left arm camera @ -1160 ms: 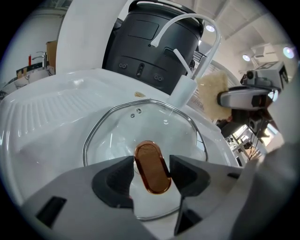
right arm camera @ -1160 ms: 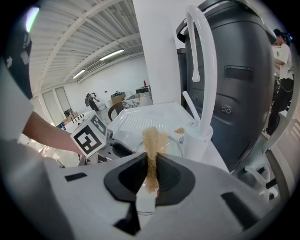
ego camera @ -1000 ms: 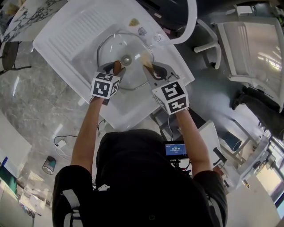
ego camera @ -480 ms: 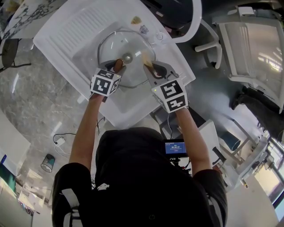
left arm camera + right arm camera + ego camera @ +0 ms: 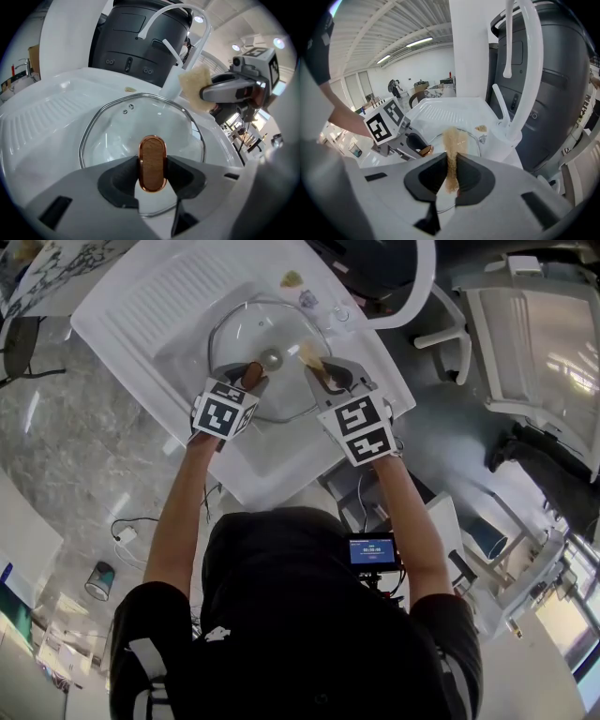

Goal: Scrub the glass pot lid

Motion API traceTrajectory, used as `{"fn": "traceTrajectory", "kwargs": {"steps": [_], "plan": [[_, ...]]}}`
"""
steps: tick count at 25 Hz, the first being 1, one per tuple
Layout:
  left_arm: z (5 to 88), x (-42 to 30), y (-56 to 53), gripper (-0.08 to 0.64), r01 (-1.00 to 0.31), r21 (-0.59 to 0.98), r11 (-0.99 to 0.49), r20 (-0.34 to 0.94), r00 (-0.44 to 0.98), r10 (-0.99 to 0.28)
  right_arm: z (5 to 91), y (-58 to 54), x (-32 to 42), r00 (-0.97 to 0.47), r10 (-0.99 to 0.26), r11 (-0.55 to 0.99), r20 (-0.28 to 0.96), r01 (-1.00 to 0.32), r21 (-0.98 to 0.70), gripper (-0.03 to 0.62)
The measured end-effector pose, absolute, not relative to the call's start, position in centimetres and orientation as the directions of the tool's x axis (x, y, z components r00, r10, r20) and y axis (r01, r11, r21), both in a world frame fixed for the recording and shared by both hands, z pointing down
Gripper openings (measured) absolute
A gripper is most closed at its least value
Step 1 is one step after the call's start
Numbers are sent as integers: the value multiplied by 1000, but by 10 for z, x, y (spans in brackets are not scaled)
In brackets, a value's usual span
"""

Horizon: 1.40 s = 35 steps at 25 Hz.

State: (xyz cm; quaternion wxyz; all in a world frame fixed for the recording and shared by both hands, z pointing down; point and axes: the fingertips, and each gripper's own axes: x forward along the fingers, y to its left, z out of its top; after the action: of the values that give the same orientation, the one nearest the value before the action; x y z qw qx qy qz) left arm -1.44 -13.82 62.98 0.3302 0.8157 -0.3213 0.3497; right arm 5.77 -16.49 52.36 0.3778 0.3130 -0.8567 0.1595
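The white sink [image 5: 131, 324] is the reference for all positions. The glass pot lid [image 5: 248, 334] lies inside the sink, dome side up, with its rim close to the sink's faucet side.

The left gripper [image 5: 246, 382] reaches over the near edge of the sink to the lid's centre. Its jaws have just been closing and now stand partly apart, with both pads pressed on the flat sides of the upright wooden handle [image 5: 152, 161] of the lid.

The right gripper [image 5: 451, 171] reaches over the same edge, on the faucet side. Its jaws are nearly together and pinch a thin tan sponge [image 5: 452, 140]. The sponge projects past the jaw tips over the lid's rim. Contact with the glass cannot be confirmed.
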Motion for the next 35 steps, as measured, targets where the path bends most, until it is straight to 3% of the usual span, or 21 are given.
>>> {"fn": "traceTrajectory", "kwargs": {"steps": [18, 35], "plan": [[631, -14, -137, 169, -746, 289, -599, 790, 540, -291, 547, -194, 41, -425, -388, 846, 818, -516, 134, 25], [630, -13, -136, 169, -742, 287, -606, 785, 544, -295, 576, -187, 39, -380, -348, 867, 857, -479, 140, 26]]}}
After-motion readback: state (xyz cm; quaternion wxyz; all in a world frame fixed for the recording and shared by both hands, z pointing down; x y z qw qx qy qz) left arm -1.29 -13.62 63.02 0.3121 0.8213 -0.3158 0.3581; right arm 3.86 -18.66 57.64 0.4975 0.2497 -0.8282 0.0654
